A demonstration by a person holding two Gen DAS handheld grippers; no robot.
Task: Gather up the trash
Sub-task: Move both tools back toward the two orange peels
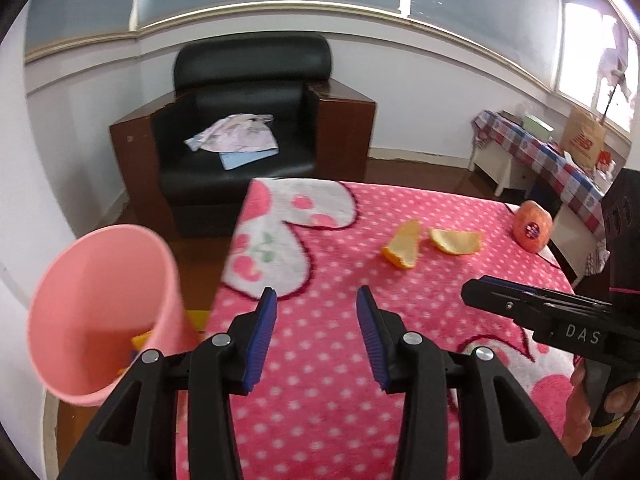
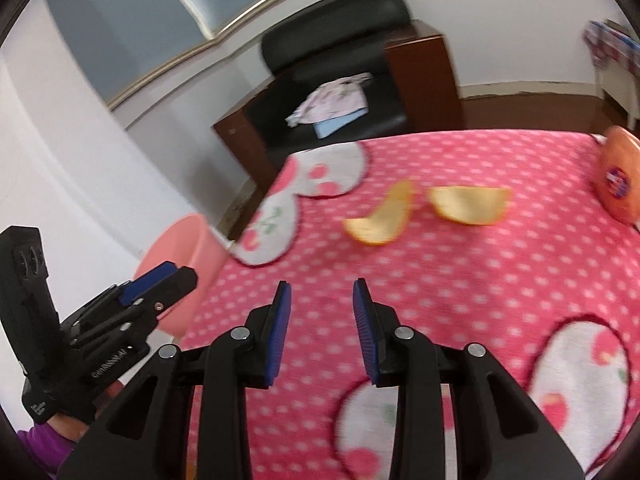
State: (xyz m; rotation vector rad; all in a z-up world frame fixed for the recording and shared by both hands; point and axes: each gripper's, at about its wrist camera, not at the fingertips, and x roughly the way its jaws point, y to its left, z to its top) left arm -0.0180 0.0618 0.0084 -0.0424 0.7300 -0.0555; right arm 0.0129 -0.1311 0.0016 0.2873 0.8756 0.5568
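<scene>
Two orange peels [image 2: 380,220] [image 2: 470,205] are seen on the pink blanket at twelve to one o'clock from the right tool [image 2: 322,334], which is nearer. Both the right tool and the left tool [image 1: 316,338] are held released, nothing between them. The pink bin [image 1: 100,312] lies at nine o'clock.

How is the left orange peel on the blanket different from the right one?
The left peel is narrow, crescent-shaped and tipped up on edge, while the right peel is broader and lies flatter. The left peel sits nearer the pink bin; the right peel sits nearer the whole orange. Both show pale pith and rest untouched on the pink blanket.
</scene>
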